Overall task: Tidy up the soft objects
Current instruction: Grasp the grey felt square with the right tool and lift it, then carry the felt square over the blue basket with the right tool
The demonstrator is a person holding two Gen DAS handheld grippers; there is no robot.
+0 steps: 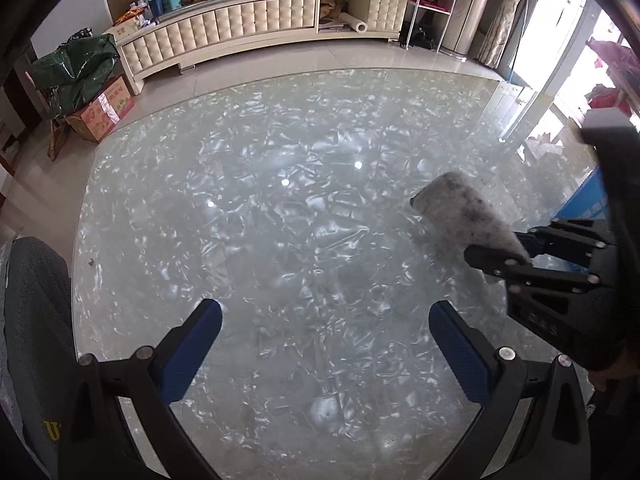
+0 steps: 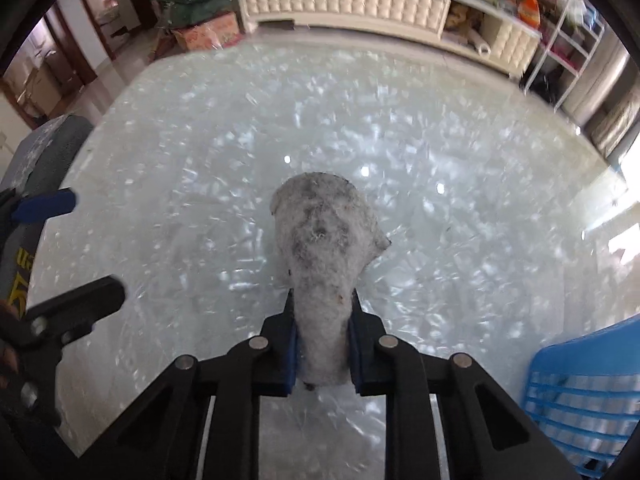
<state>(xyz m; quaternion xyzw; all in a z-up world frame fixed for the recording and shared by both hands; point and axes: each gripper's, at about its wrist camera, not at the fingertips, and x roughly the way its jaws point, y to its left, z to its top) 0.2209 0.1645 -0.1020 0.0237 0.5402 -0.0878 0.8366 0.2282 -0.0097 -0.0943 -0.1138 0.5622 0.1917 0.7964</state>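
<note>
Big glass surface (image 1: pixel 280 208) w/ a crinkled silvery pattern fills most of both views; ceiling lights reflect off it. Behind it, across a strip of floor, a long cream padded cabinet (image 1: pixel 256 20) w/ boxes and packets piled on top, too small to make out. Left of that, a green plastic bag (image 1: pixel 76 68) sits on a cardboard box (image 1: pixel 104 110).

Containers: a blue slatted plastic basket (image 2: pixel 584 400) at the right edge of the right view, cut off by the frame. Something pale shows thru the slats but can't tell what it is.

Task thing: a grey fuzzy sock (image 2: pixel 324 248), worn and pilled, w/ dark smudges on the wide end. It's in the right claw (image 2: pixel 322 344), pads pressed on both sides of its narrow end, wide end sticking out fwd over the surface. Whether the far end touches the glass, can't tell. Right view is motion-blurred.

Left claw (image 1: pixel 324 344) is spread wide, nothing between its blue pads (image 1: pixel 456 344), over bare glass, well apart from the sock. A dark mesh thing (image 1: pixel 36 320) w/ yellow lettering sits at the left edge, mostly cut off.
</note>
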